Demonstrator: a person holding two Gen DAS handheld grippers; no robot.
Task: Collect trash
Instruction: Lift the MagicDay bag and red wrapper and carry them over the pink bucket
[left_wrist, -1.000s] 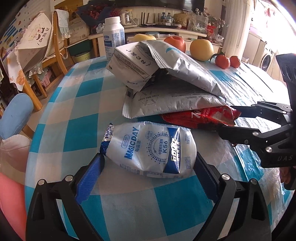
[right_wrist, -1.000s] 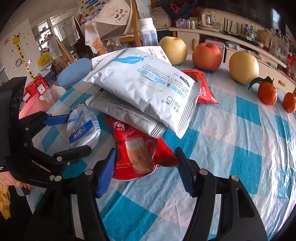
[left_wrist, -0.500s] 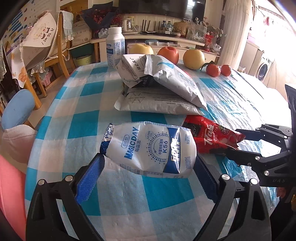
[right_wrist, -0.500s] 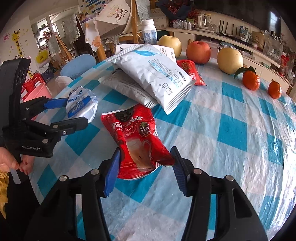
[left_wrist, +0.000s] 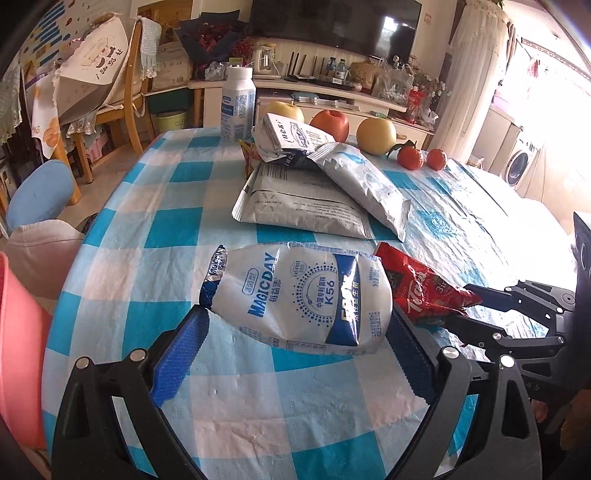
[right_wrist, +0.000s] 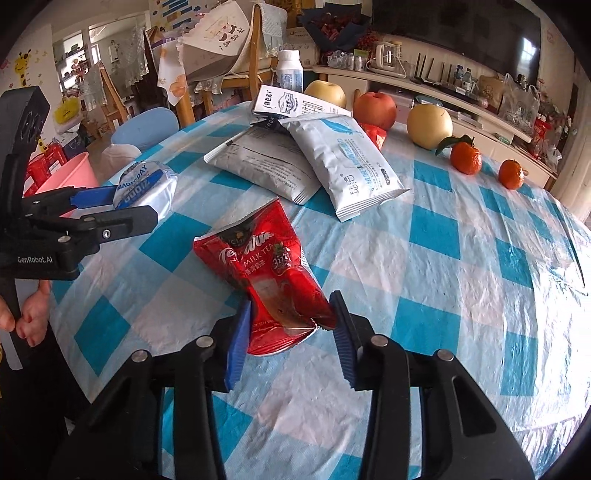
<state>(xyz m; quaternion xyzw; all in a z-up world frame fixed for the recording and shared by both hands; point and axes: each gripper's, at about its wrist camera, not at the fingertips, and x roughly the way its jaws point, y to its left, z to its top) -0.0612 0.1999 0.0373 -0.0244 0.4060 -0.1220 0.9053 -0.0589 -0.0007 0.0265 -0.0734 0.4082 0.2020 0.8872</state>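
While crinkled, glossy red pouch between jaws.

Hidden, cropped and unreadable parts

The red pouch is half covered by the white MAGICDAY pouch in the left wrist view; the small red packet shows only a corner behind the stacked grey bags; the pink bin is cut by the frame edge; fine print on the bags is too small to read
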